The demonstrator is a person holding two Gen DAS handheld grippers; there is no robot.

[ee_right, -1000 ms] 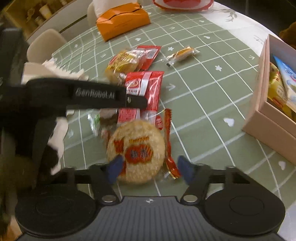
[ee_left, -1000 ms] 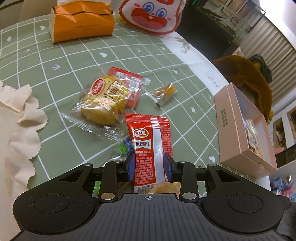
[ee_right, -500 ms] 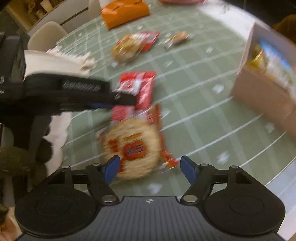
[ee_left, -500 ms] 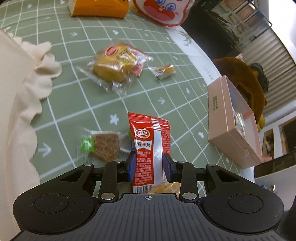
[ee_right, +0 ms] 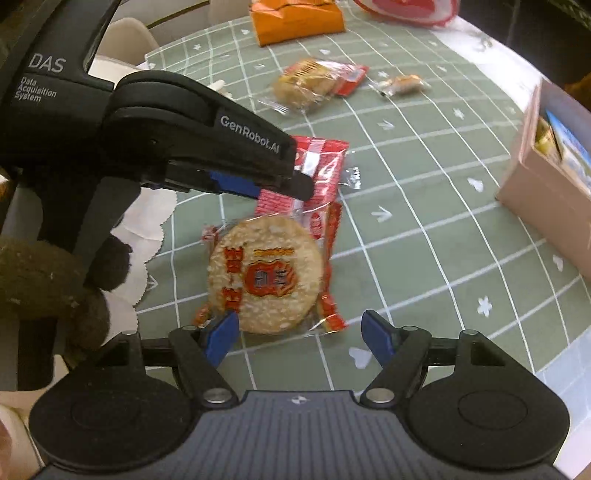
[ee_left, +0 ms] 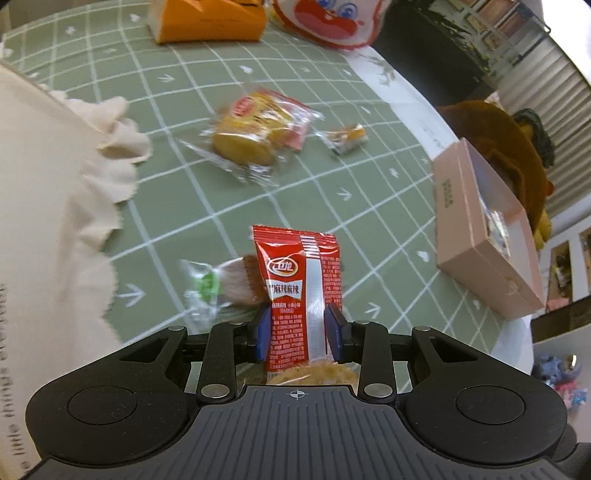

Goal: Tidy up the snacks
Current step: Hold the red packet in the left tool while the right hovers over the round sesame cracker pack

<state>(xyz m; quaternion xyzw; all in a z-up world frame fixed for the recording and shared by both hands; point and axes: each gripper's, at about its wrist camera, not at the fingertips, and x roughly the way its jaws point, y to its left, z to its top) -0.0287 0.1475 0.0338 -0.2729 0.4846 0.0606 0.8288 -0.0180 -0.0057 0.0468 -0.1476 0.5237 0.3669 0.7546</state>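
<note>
My left gripper (ee_left: 296,334) is shut on a red spicy-snack packet (ee_left: 301,288) and holds it above the green grid tablecloth; the packet also shows in the right wrist view (ee_right: 317,173) under the left gripper's black fingers (ee_right: 295,184). My right gripper (ee_right: 298,338) is open, its jaws on either side of the near edge of a round rice cracker (ee_right: 264,275) in a clear red-trimmed wrapper lying on the cloth. A pink open box (ee_left: 476,236) with snacks inside stands at the right; it also shows in the right wrist view (ee_right: 543,184).
A yellow cake packet (ee_left: 255,134), a small candy (ee_left: 345,138) and a brown biscuit in clear wrap (ee_left: 225,286) lie on the cloth. An orange bag (ee_left: 210,18) and a red-white bag (ee_left: 328,22) stand at the back. A cream paper (ee_left: 48,206) lies left.
My left gripper has lifted the red packet and drawn back from the table. My right gripper has stayed open around the rice cracker, and its view has shifted slightly.
</note>
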